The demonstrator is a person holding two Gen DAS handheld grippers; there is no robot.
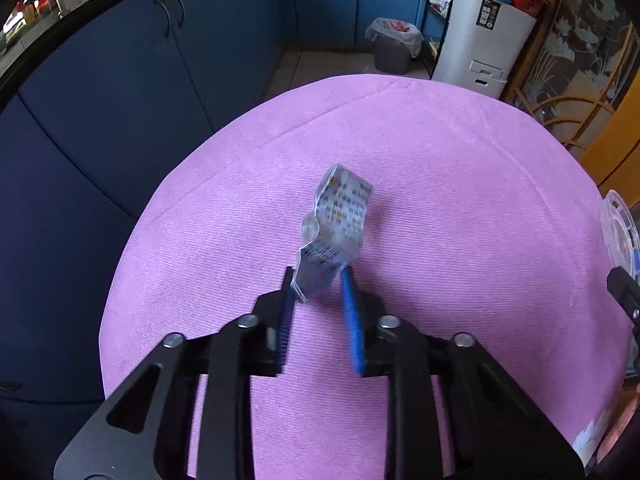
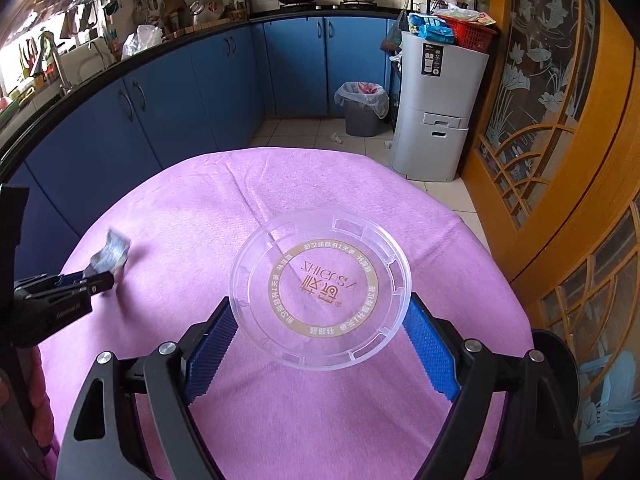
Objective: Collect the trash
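1. Kitchen with blue cabinets [image 2: 192, 80] and a tiled floor; stood at the far end of that floor, a grey lined trash bin [image 2: 362, 108], well apart from the work surface and likely the place meant for the collected trash.
2. Nearer, spread with a pink cloth, the counter [image 2: 320, 420]; cleared of all but two pieces of trash, so probably close to the end of the collecting.
3. Carried over the cloth in the right gripper [image 2: 320, 340], a clear round plastic lid [image 2: 320, 288] with a gold printed ring; fingers set wide, one blue pad against each side of the rim, probably because so broad a thing could be gripped only across its full width.
4. Pinched in the left gripper [image 1: 318, 284], a crumpled printed wrapper [image 1: 336, 220]; fingers drawn narrow on its lower end, the rest left sticking up and forward, clear of the cloth; held by one end, seemingly because light, thin film needs only a small nip.
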